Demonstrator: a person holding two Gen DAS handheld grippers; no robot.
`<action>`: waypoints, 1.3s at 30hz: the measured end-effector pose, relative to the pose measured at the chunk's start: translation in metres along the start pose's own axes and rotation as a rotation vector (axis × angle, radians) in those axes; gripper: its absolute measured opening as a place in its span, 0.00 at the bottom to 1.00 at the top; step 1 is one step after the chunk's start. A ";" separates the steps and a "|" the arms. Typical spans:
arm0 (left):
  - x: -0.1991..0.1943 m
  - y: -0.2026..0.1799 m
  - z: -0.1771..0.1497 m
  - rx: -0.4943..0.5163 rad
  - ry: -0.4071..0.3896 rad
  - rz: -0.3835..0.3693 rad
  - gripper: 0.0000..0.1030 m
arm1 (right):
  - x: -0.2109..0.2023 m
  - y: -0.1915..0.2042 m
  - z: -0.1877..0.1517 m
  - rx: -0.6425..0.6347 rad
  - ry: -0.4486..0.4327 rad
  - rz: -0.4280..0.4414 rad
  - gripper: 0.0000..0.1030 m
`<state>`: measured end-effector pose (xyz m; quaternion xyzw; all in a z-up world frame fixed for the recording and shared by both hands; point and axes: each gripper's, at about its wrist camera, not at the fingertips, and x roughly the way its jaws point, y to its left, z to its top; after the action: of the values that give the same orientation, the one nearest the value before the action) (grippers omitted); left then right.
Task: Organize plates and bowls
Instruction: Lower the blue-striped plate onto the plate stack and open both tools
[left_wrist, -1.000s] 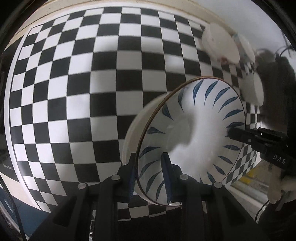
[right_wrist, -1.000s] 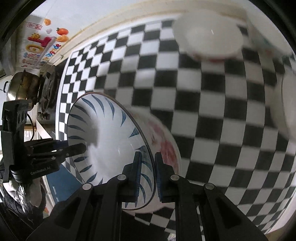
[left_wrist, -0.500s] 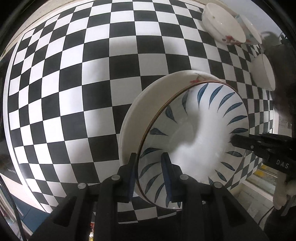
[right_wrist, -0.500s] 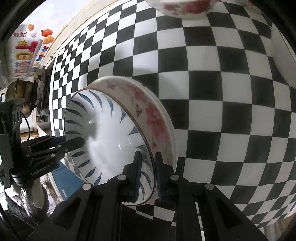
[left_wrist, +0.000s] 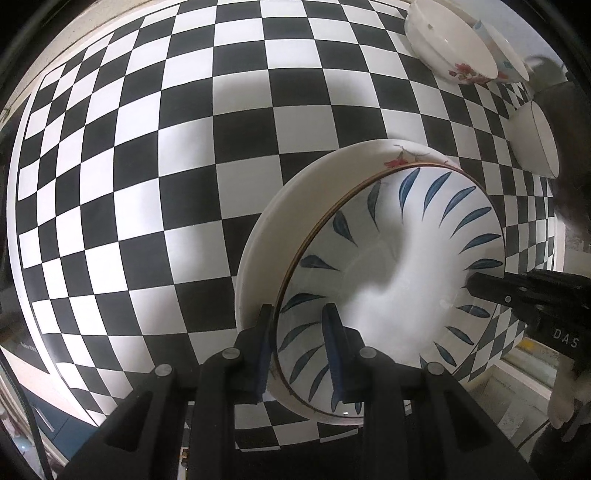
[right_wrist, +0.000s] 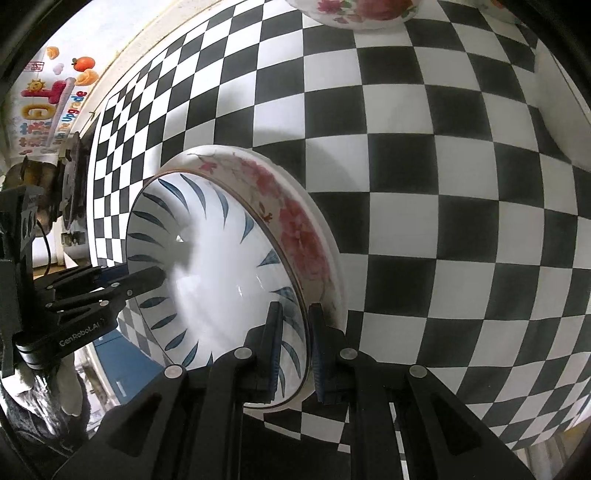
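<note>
**Both grippers clamped on the blue-leaf bowl, nested in the floral bowl**

Left gripper (left_wrist: 300, 334): jaws narrow, closed across the near rim of the blue-leaf bowl (left_wrist: 391, 266). One finger is inside the bowl, the other outside its wall, in the gap between it and the floral bowl (left_wrist: 291, 206). Pads look to be touching the rim on both sides.

Right gripper (right_wrist: 295, 334): same grip on the opposite rim, jaws narrow, one finger inside and one outside. In the left wrist view it comes in from the right edge, tip on the rim.

Blue-leaf bowl sits inside the larger floral bowl (right_wrist: 299, 221), which rests on the checkered tablecloth (left_wrist: 147, 147). Cannot tell if the inner bowl is fully seated or slightly lifted.

Other items at the far side of the cloth, well apart from the stack: a white bowl with a red flower (left_wrist: 450, 44), a second bowl (left_wrist: 508, 55) just behind it, and a plain white bowl (left_wrist: 533, 144) near the right edge. Stickers on the wall (right_wrist: 51, 99) in the right wrist view.
</note>
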<state>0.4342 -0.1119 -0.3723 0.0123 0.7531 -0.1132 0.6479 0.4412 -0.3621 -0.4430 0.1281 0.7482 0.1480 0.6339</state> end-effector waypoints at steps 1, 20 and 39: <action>0.000 -0.001 -0.001 -0.001 0.000 0.001 0.23 | 0.000 0.001 0.000 -0.002 -0.001 -0.007 0.15; -0.007 0.008 -0.002 -0.031 0.010 -0.020 0.23 | -0.011 -0.008 0.006 0.041 -0.001 -0.002 0.18; -0.036 -0.011 -0.024 -0.029 -0.086 0.019 0.23 | -0.032 0.007 -0.009 0.023 -0.073 -0.059 0.18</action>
<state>0.4144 -0.1135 -0.3318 0.0052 0.7261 -0.0963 0.6808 0.4380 -0.3687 -0.4100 0.1186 0.7296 0.1158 0.6634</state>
